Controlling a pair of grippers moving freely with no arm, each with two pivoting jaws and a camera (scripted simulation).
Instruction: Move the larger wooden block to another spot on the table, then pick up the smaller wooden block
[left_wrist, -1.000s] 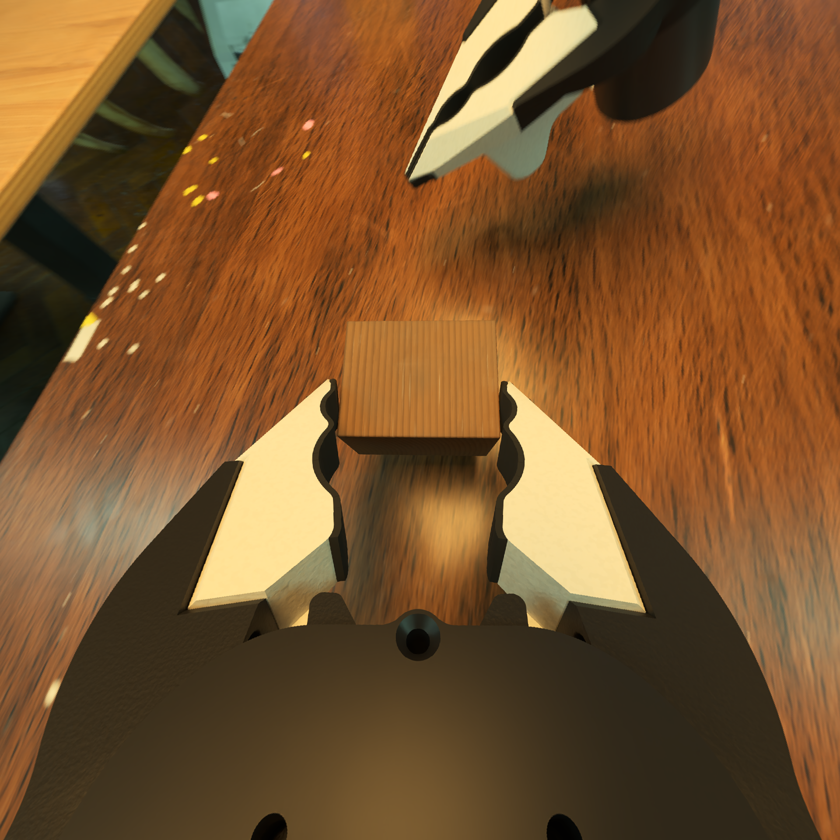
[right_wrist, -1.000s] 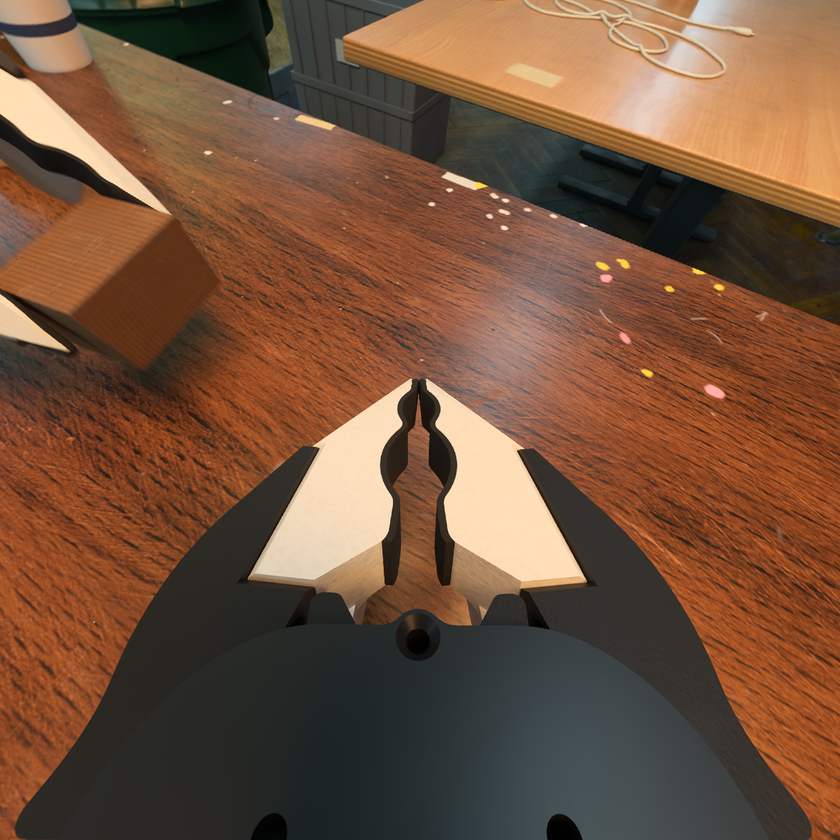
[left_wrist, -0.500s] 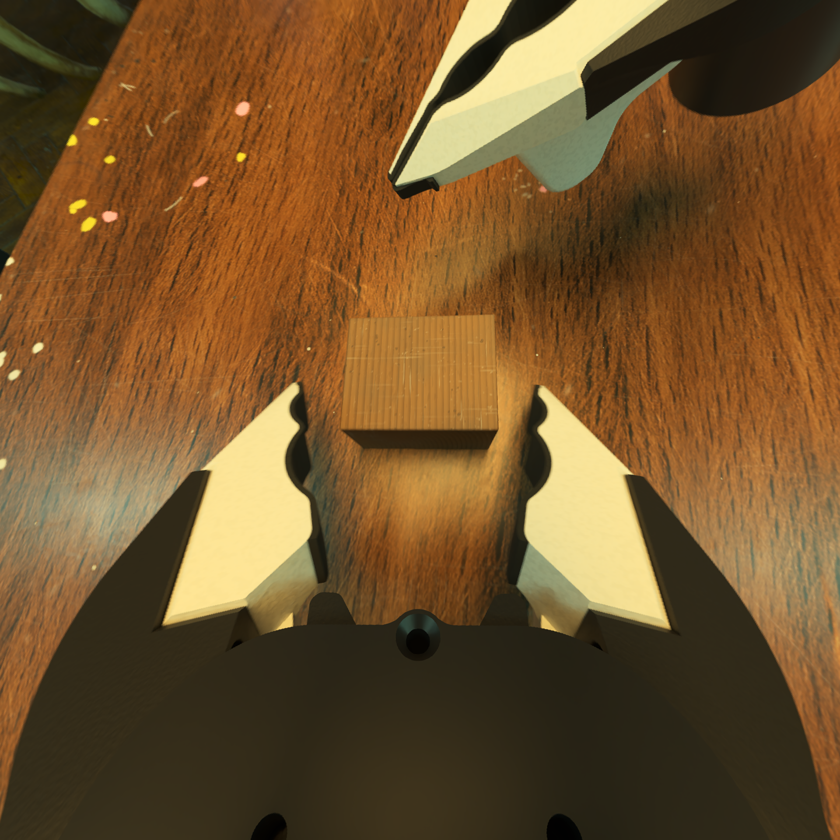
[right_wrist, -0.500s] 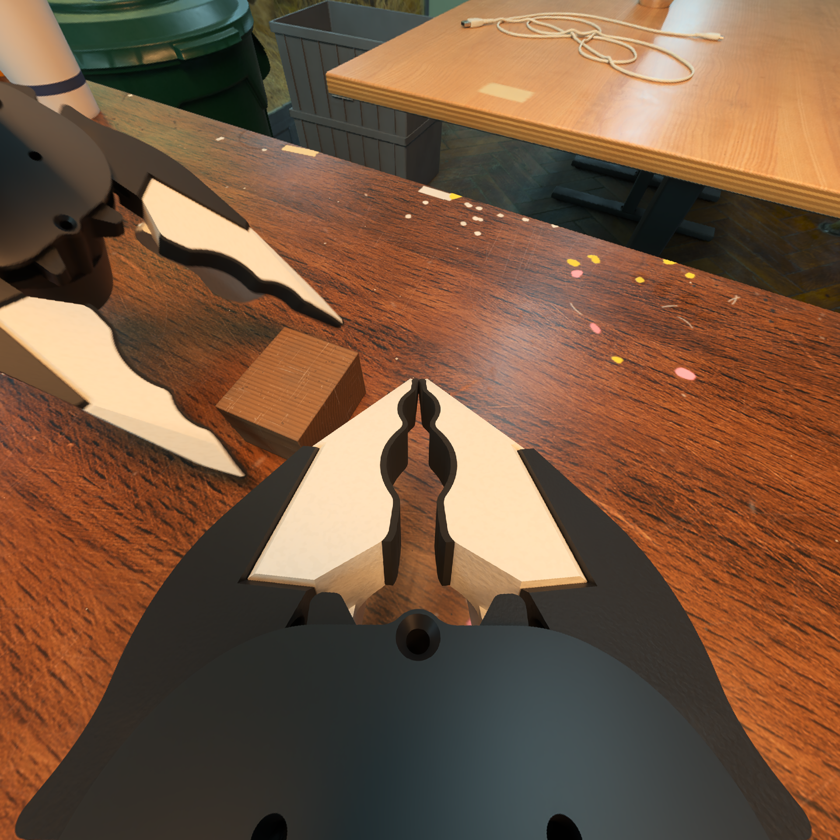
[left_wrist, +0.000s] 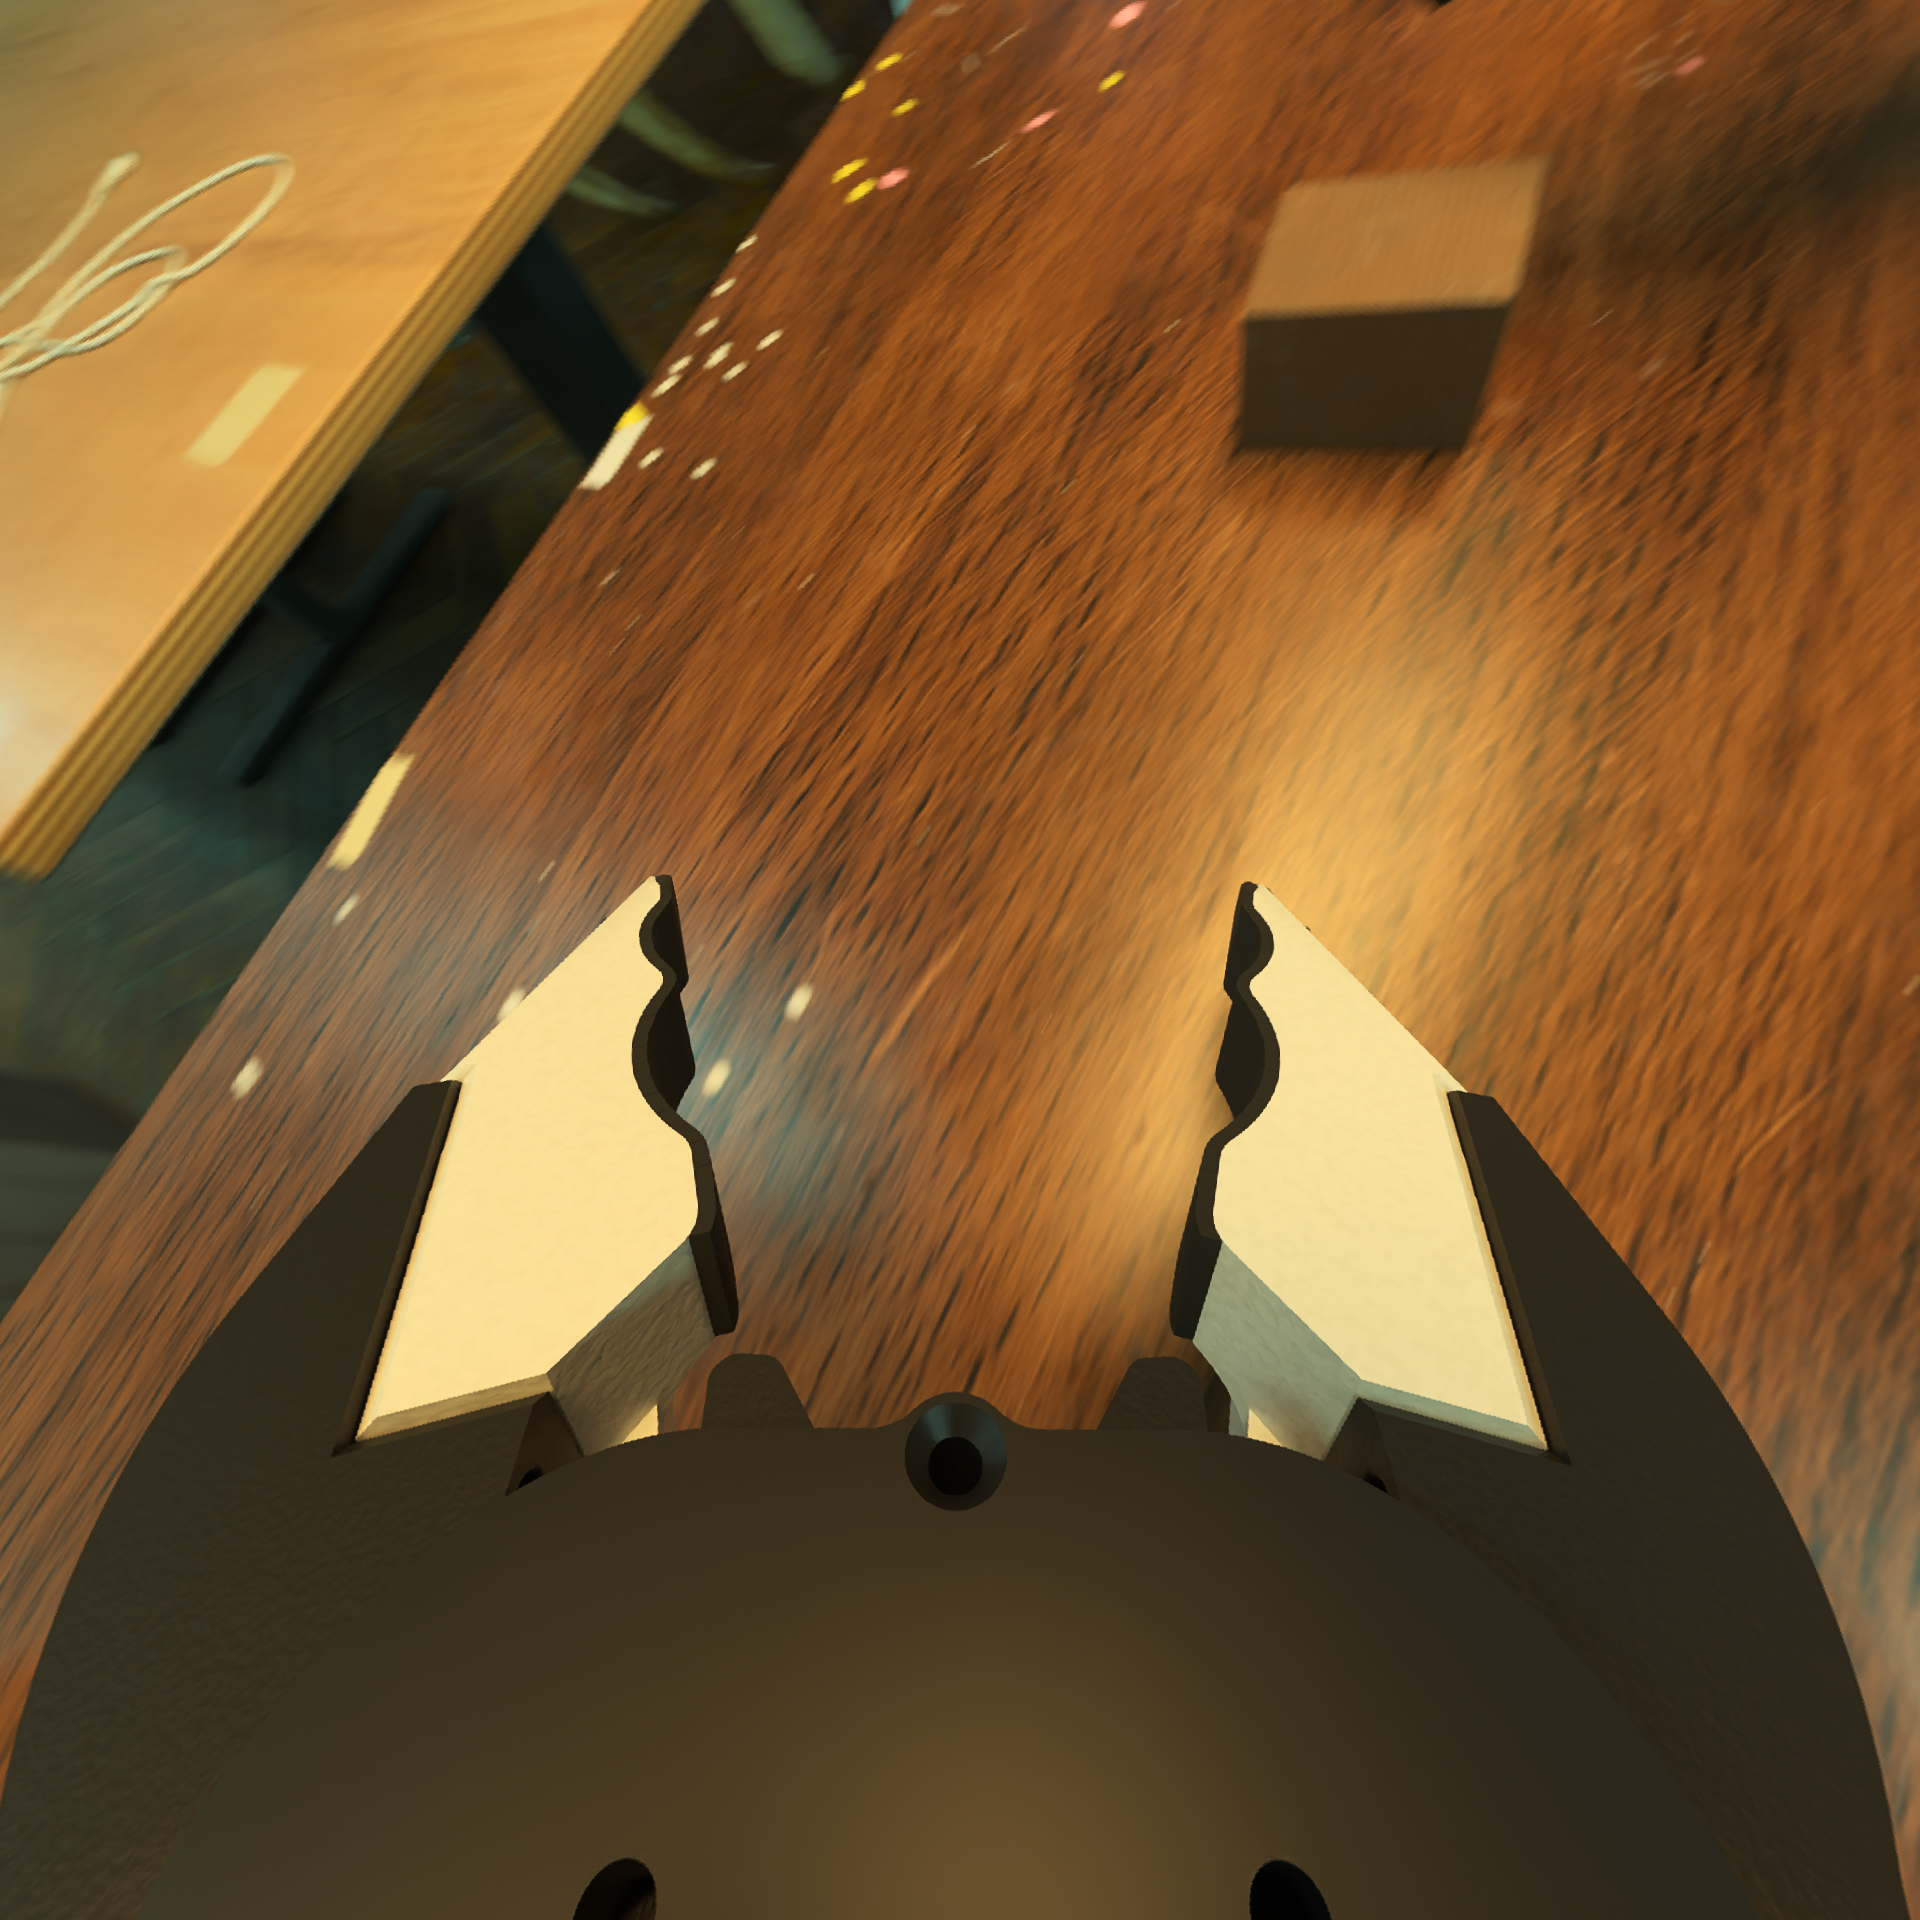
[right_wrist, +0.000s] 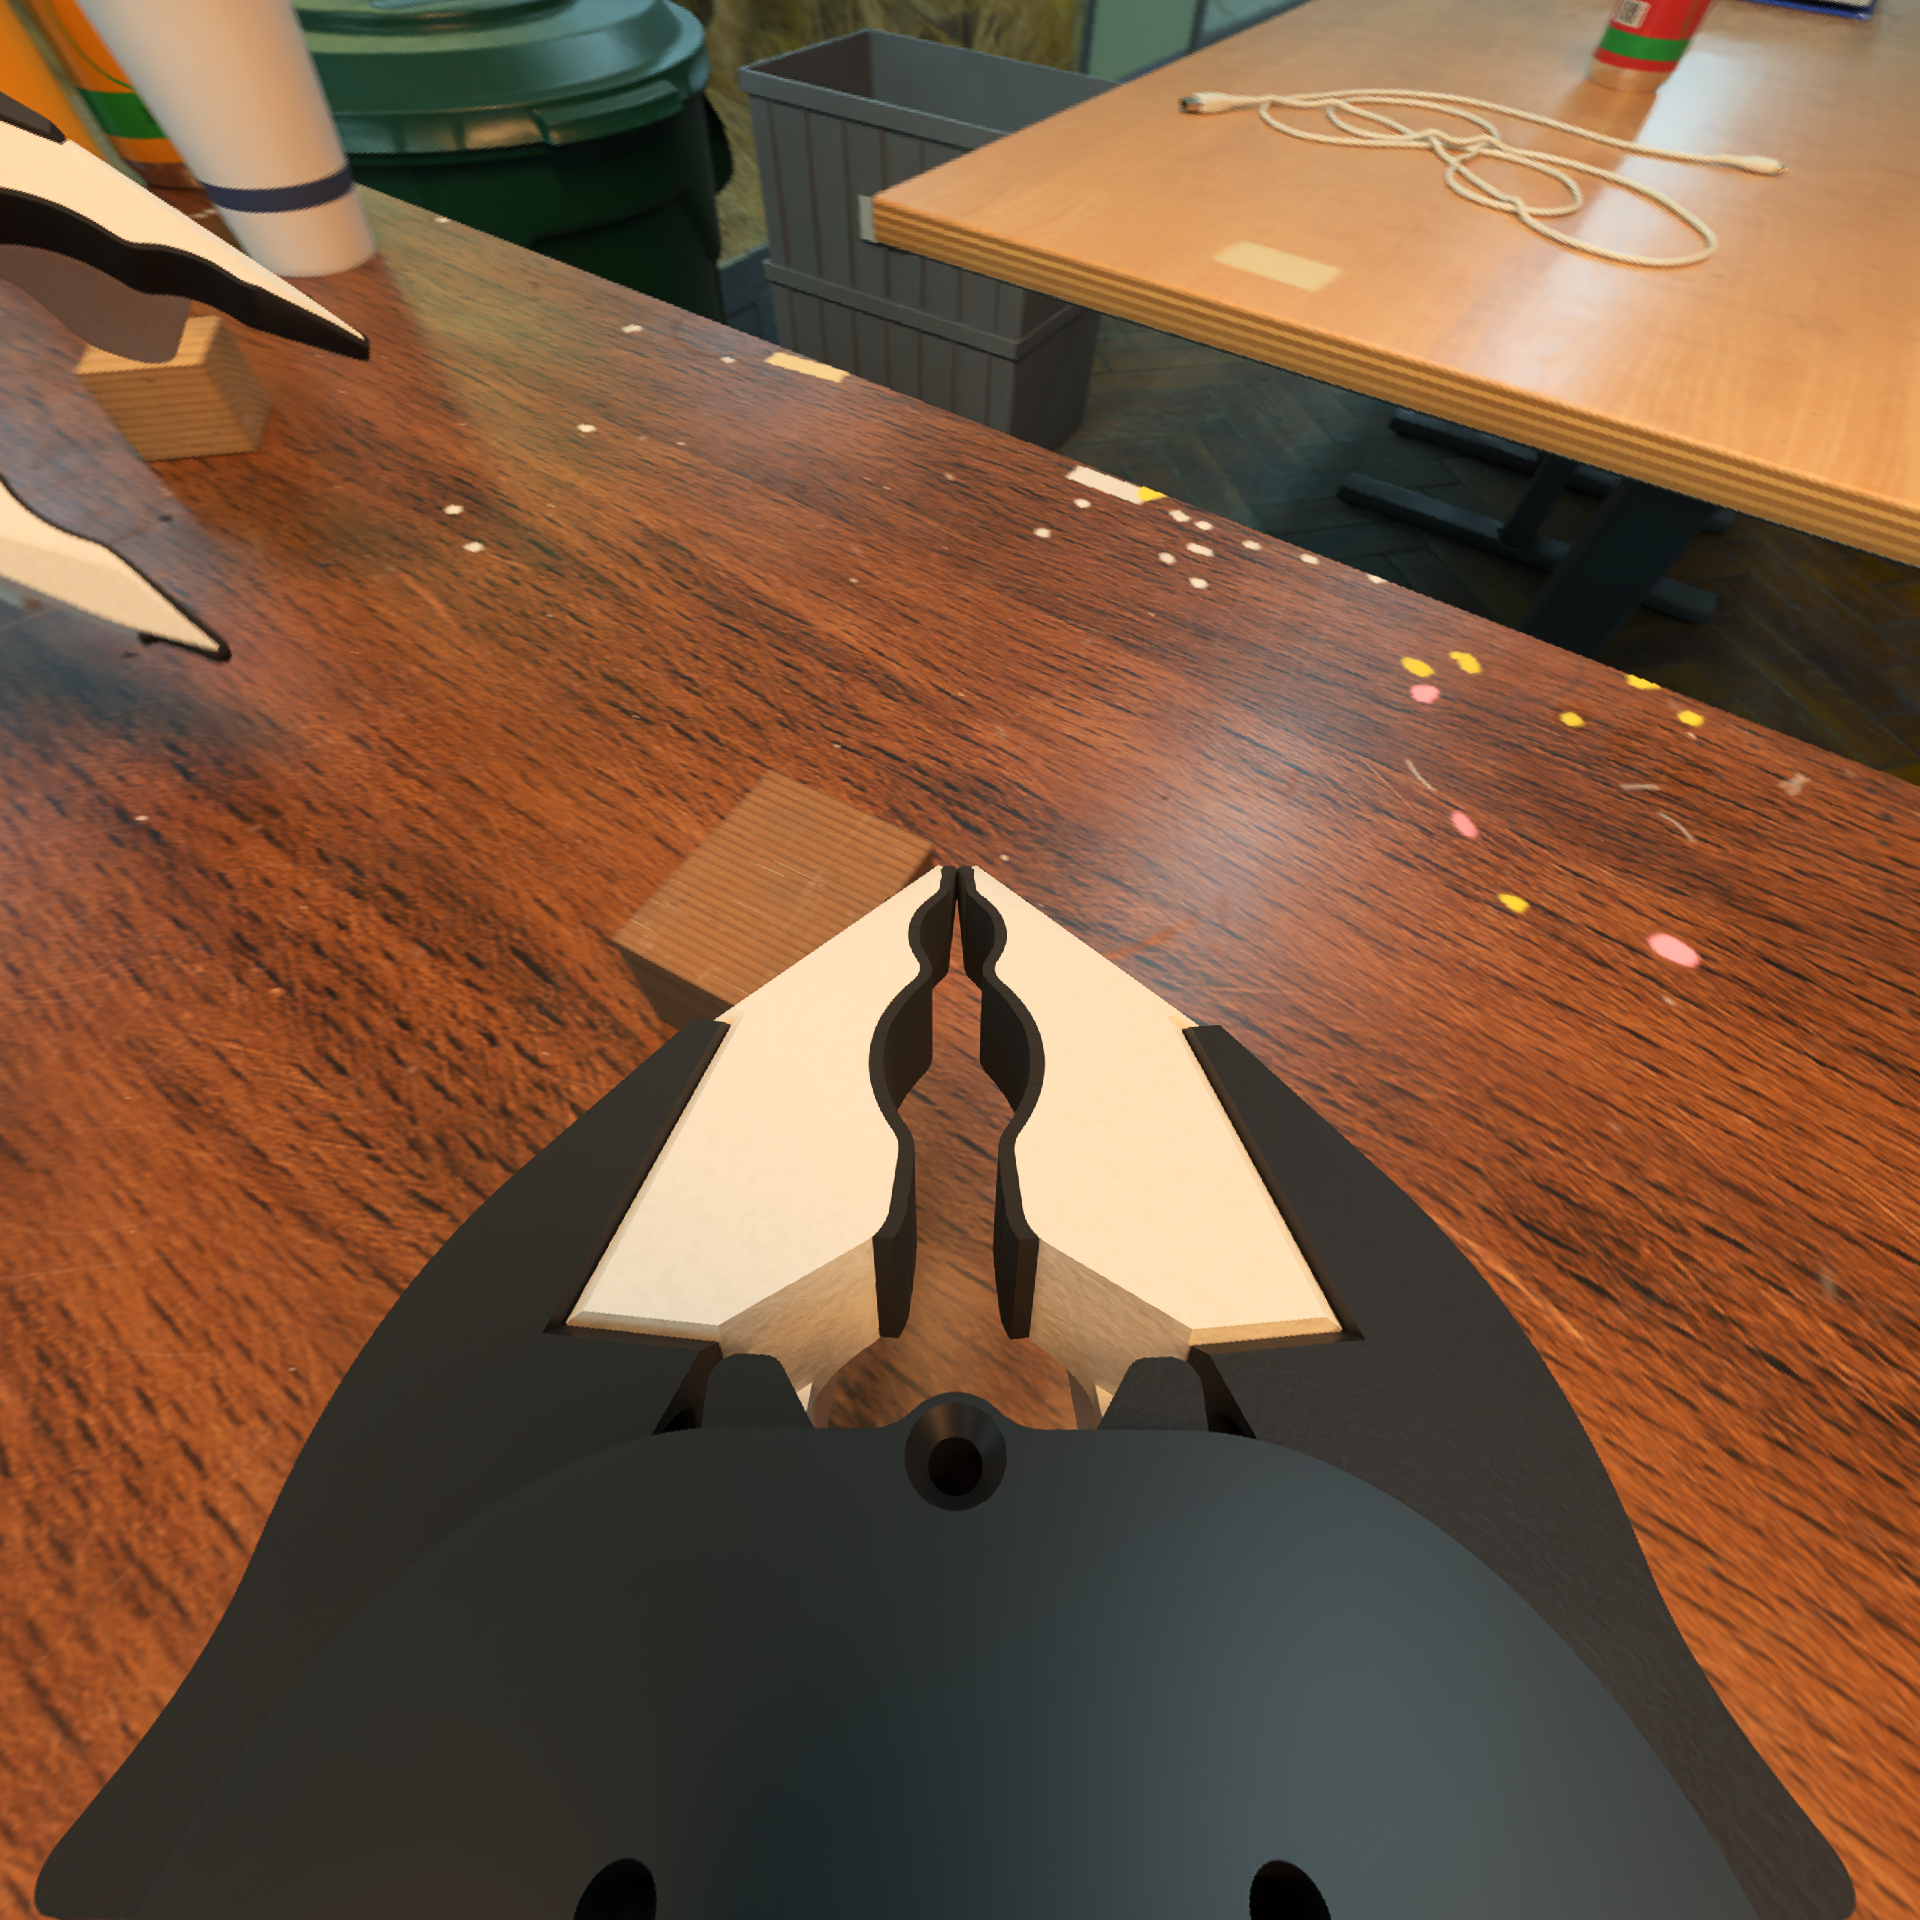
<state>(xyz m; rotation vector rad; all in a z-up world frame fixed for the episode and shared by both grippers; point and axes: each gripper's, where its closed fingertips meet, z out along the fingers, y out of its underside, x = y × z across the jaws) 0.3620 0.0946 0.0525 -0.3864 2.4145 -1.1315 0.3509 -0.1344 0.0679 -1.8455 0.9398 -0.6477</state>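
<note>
The larger, darker wooden block (left_wrist: 1382, 301) lies flat on the dark wooden table (left_wrist: 1039, 675), far ahead and to the right of my left gripper (left_wrist: 954, 894), which is open and empty. In the right wrist view this block (right_wrist: 769, 894) sits just left of my right gripper (right_wrist: 954, 875), whose shut, empty fingers hide part of it. The smaller, paler wooden block (right_wrist: 177, 400) rests at the far left, partly hidden behind the left gripper (right_wrist: 291, 499).
A white cylinder (right_wrist: 270, 135) stands at the table's far left corner. Beyond the edge are a green bin (right_wrist: 520, 114), a grey crate (right_wrist: 904, 229) and a light wooden table (right_wrist: 1455, 312) with a rope (right_wrist: 1507, 166) and a can (right_wrist: 1642, 42). Paint specks (right_wrist: 1455, 686) dot the tabletop.
The left gripper let go of the larger block, opened wide and drew back from it. The block now lies on the table. The right gripper stayed shut and shifted nearer the block.
</note>
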